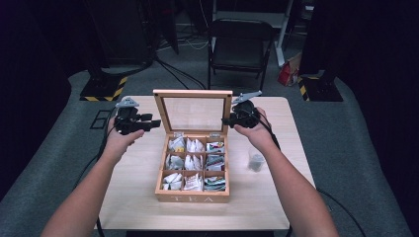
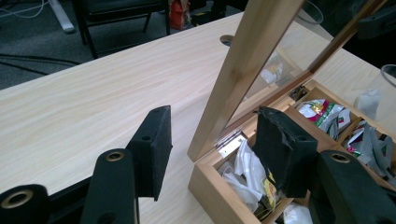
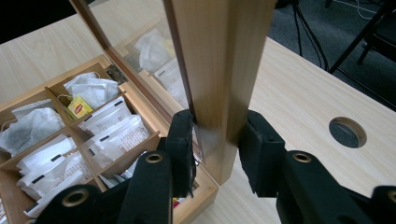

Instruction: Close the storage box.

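Both forearms reach in; right gripper [image 3: 215,144] clamps the upright glass lid [image 1: 192,113] of the tea box [image 1: 192,197] mid-table; left gripper [image 2: 212,140] straddles the opposite lid edge, pads apart; lid handling underway; next likely needs even, slow swing.

The lid [image 3: 219,70] of the tea box [image 1: 192,196] runs off the top edge in both gripper views, its upper rail unseen. Whether the right gripper [image 3: 215,154] presses its jaws on the lid frame between them cannot be settled. Beyond those jaws, bag labels are too small to read. In the left gripper view, the far jaw of the left gripper [image 2: 215,149] hides part of the corner compartment. The small clear item [image 1: 255,161] on the desk [image 1: 143,197] is blurred.
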{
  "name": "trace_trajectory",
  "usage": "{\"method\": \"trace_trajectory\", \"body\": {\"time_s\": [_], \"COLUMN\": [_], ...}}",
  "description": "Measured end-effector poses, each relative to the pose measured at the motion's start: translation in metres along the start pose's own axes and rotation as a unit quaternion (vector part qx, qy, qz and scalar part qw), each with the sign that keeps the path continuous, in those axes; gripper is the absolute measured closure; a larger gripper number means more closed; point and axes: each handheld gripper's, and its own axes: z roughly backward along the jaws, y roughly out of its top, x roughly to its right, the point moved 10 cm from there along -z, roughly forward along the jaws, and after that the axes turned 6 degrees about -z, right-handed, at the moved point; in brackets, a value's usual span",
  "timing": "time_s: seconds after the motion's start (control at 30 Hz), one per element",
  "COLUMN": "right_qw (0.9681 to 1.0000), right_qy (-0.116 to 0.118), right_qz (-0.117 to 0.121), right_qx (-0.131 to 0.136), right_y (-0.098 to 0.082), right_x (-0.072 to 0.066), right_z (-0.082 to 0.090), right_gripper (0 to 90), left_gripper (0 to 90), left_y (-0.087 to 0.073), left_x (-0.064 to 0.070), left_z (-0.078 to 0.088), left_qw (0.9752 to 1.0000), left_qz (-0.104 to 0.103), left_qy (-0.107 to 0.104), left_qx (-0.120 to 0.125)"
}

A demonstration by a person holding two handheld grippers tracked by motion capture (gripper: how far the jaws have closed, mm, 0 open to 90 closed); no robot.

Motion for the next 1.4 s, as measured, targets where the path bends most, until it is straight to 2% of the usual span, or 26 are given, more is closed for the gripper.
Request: {"method": "trace_trajectory", "body": {"time_s": [0.17,0.27,0.33,0.43,0.67,1.0,1.4], "right_qw": [0.9999,0.9999,1.0000,0.9999,0.9998,0.9995,0.9986], "right_qy": [0.010,0.013,0.009,0.010,0.020,0.018,0.025], "right_qz": [0.003,0.008,0.002,0.004,-0.005,0.001,0.012], "right_qx": [0.001,0.001,0.003,0.003,0.006,0.026,0.046], "right_y": [-0.004,-0.005,-0.006,-0.006,-0.012,-0.010,-0.011], "right_x": [-0.003,-0.005,-0.005,-0.006,-0.008,-0.014,-0.039], "right_z": [0.002,0.004,0.004,0.004,0.007,0.023,0.052], "right_gripper": [64.1,63.8,63.6,63.2,58.3,54.6,56.3], "left_gripper": [47.7,48.9,54.0,59.2,60.3,59.1,58.1], "left_y": [0.011,0.015,0.017,0.020,0.018,0.013,0.006], "left_x": [0.005,0.011,0.016,0.020,0.025,0.030,0.045], "left_z": [0.001,0.000,-0.001,0.000,0.003,0.007,0.025], "left_qw": [0.9999,0.9995,0.9993,0.9989,0.9982,0.9984,0.9976], "left_qz": [-0.014,-0.028,-0.034,-0.041,-0.056,-0.047,-0.055], "left_qy": [-0.003,-0.011,-0.016,-0.020,-0.023,-0.029,-0.039], "left_qx": [0.004,-0.003,0.001,0.009,0.003,0.009,0.011]}}
